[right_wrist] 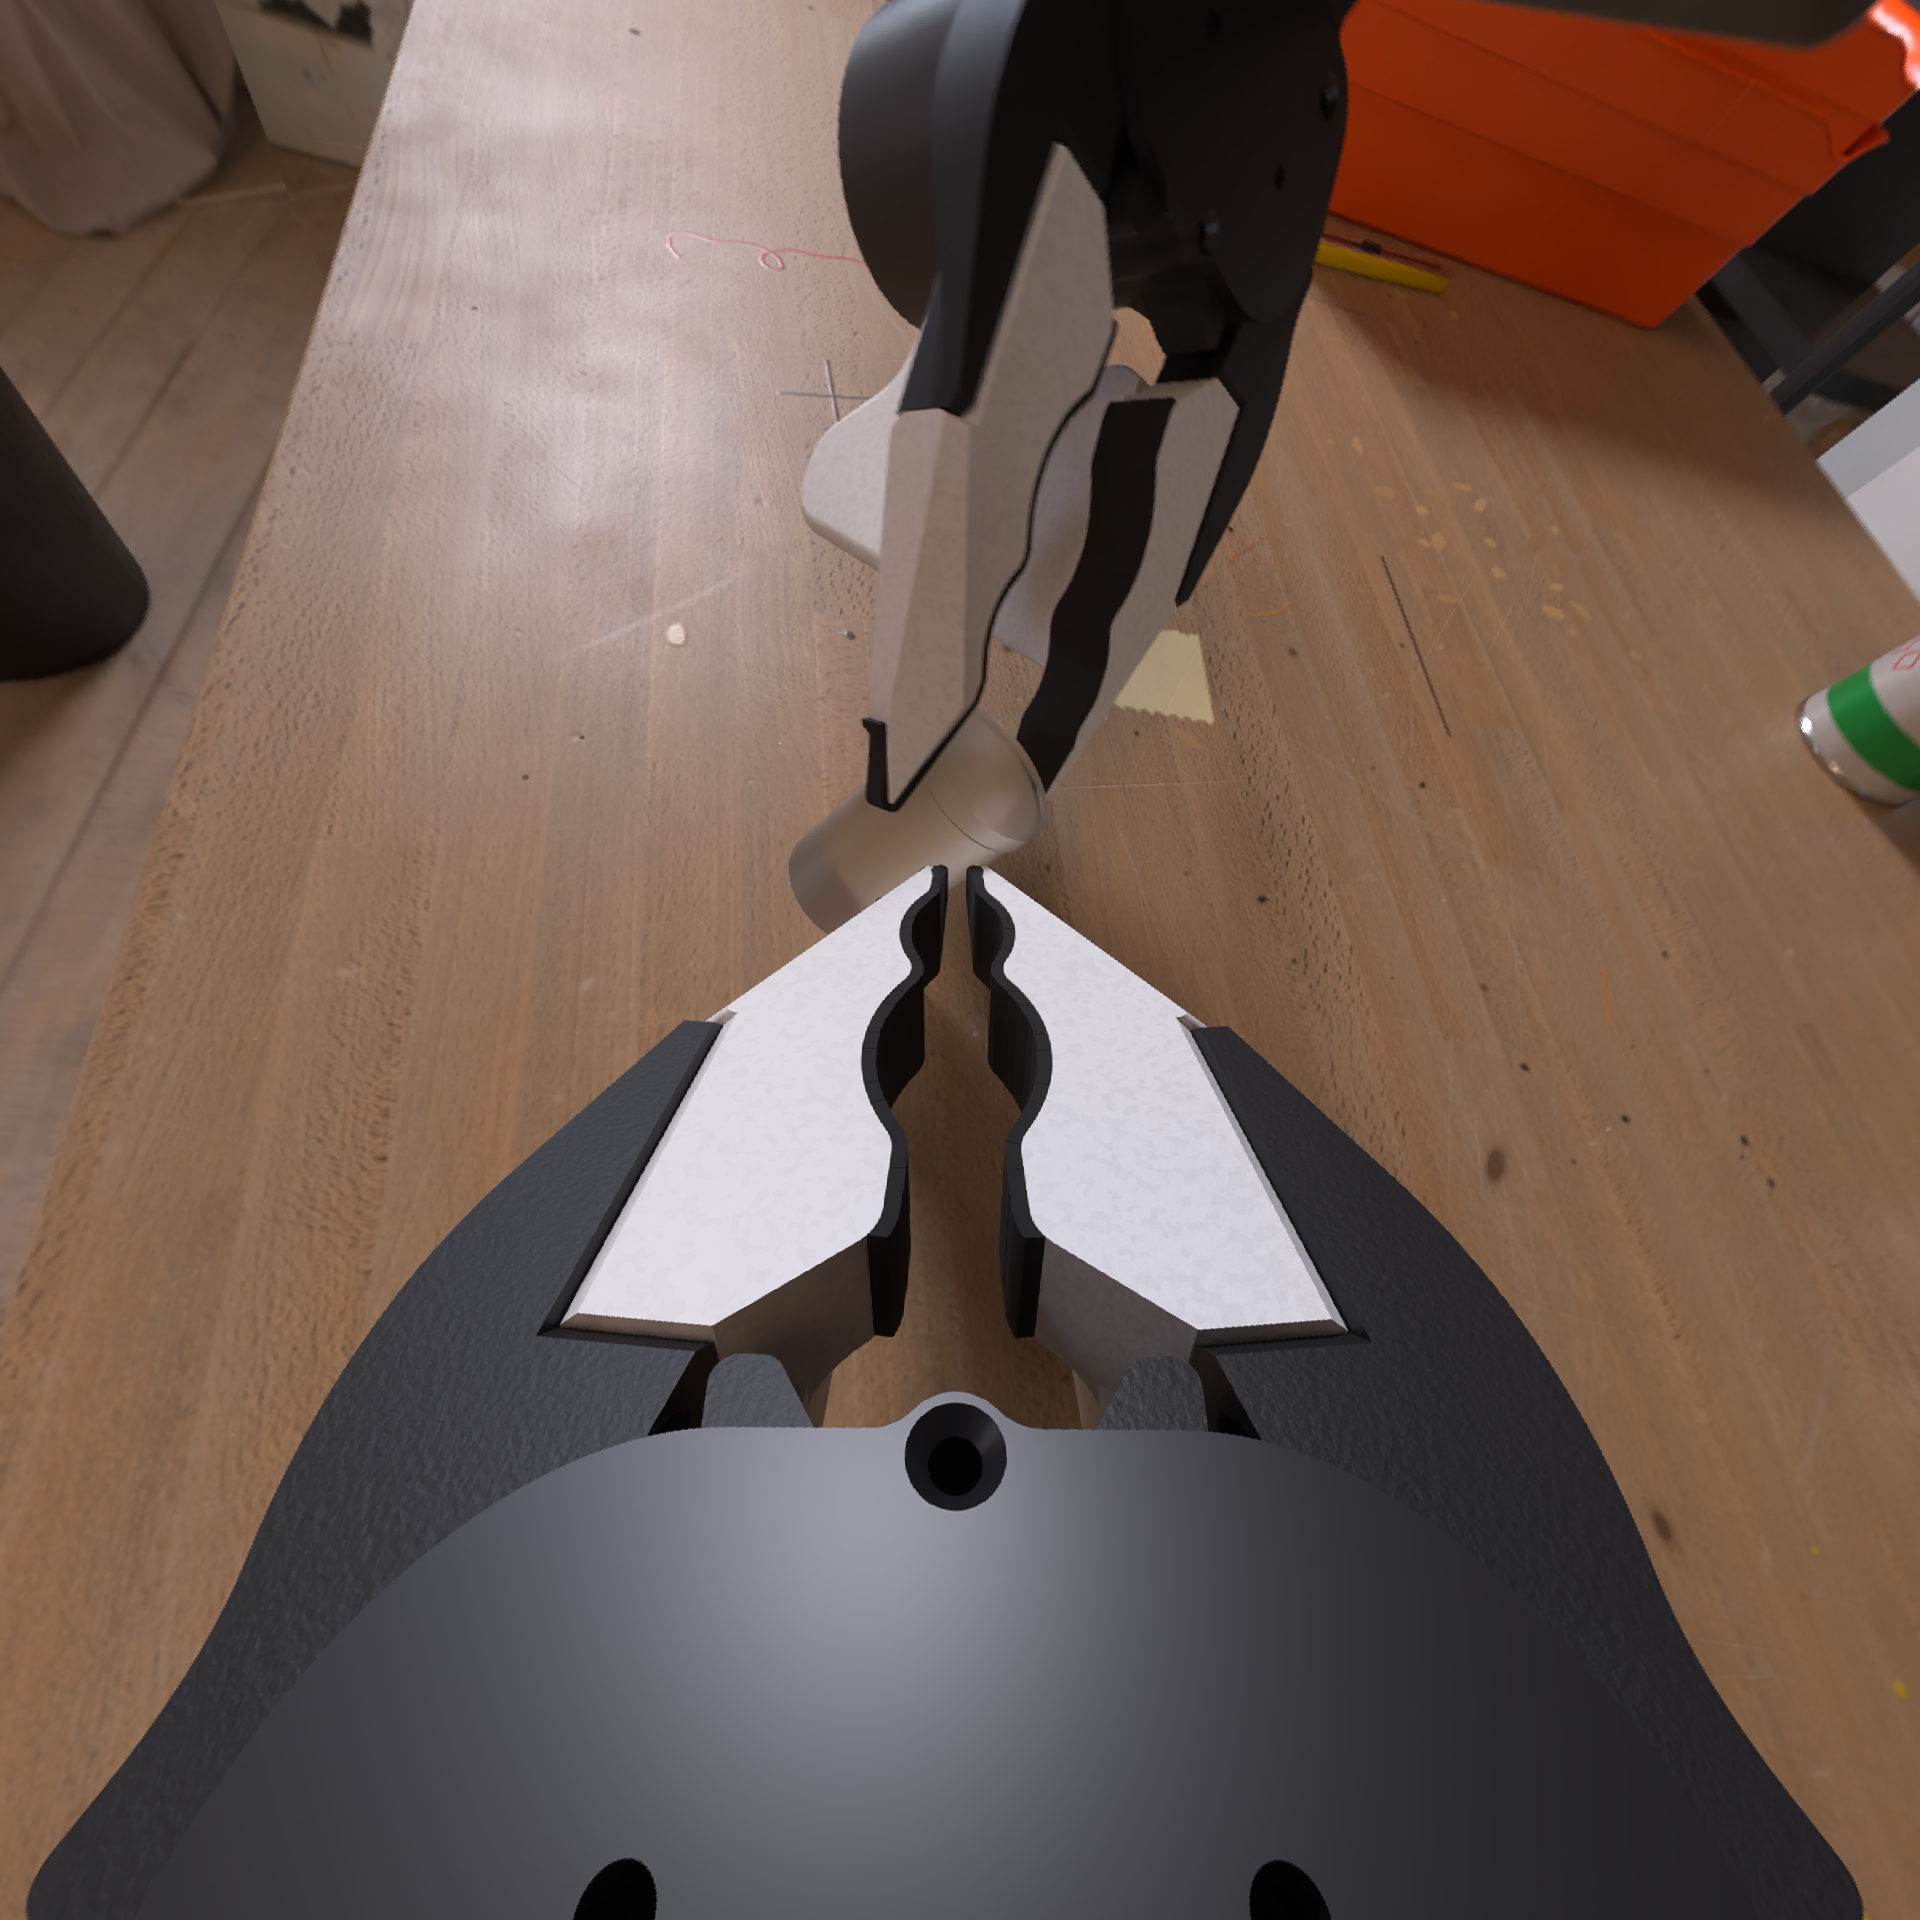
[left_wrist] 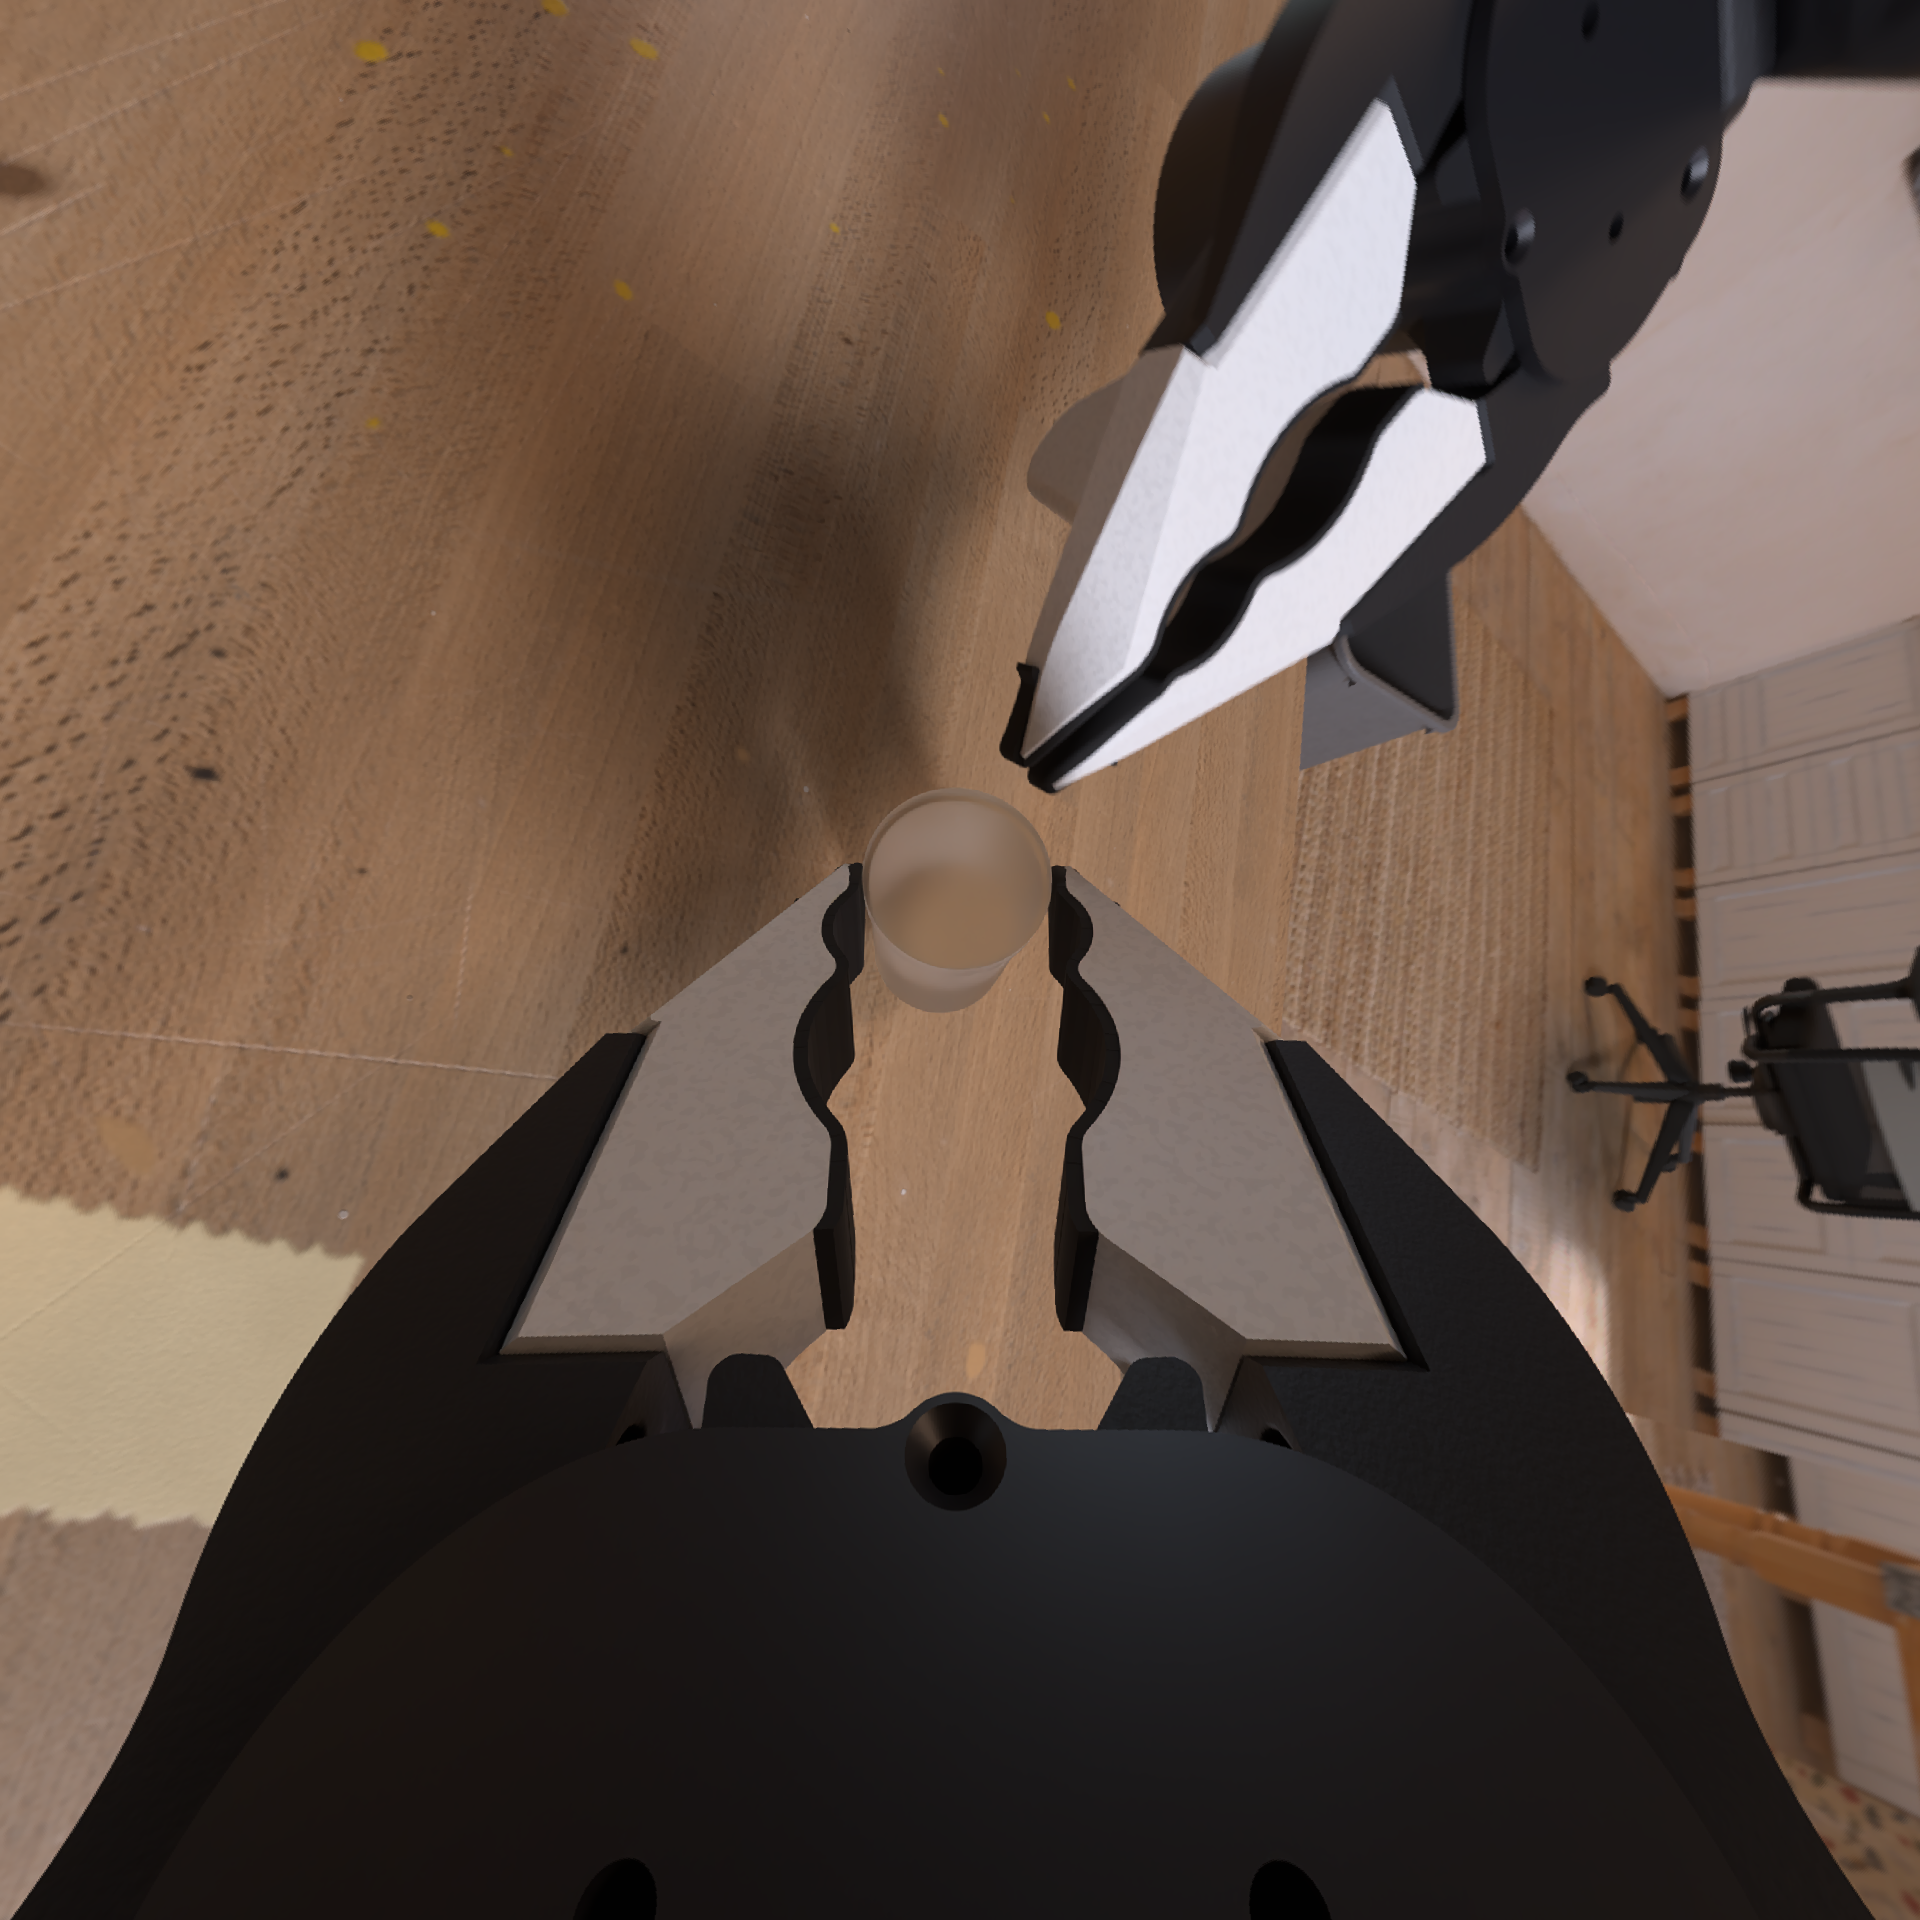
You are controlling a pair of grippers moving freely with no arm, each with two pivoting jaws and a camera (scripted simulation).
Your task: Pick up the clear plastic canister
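The clear plastic canister [left_wrist: 954, 894] is a small frosted cylinder whose round end faces the left wrist camera. My left gripper [left_wrist: 957, 883] is shut on it, one fingertip on each side. In the right wrist view the canister [right_wrist: 883, 847] sits tilted between the left gripper's [right_wrist: 961, 774] fingertips over the wooden table [right_wrist: 520, 727]; I cannot tell whether it touches the wood. My right gripper [right_wrist: 956, 878] is shut and empty, its tips just in front of the canister. It also shows in the left wrist view [left_wrist: 1029, 769], just beyond the canister.
An orange crate [right_wrist: 1558, 156] stands at the far right of the table, with a yellow tool [right_wrist: 1382, 265] beside it. A green-and-white can [right_wrist: 1870, 738] lies at the right edge. A pale paper scrap [right_wrist: 1169, 681] lies behind the canister. The table's left edge drops to the floor.
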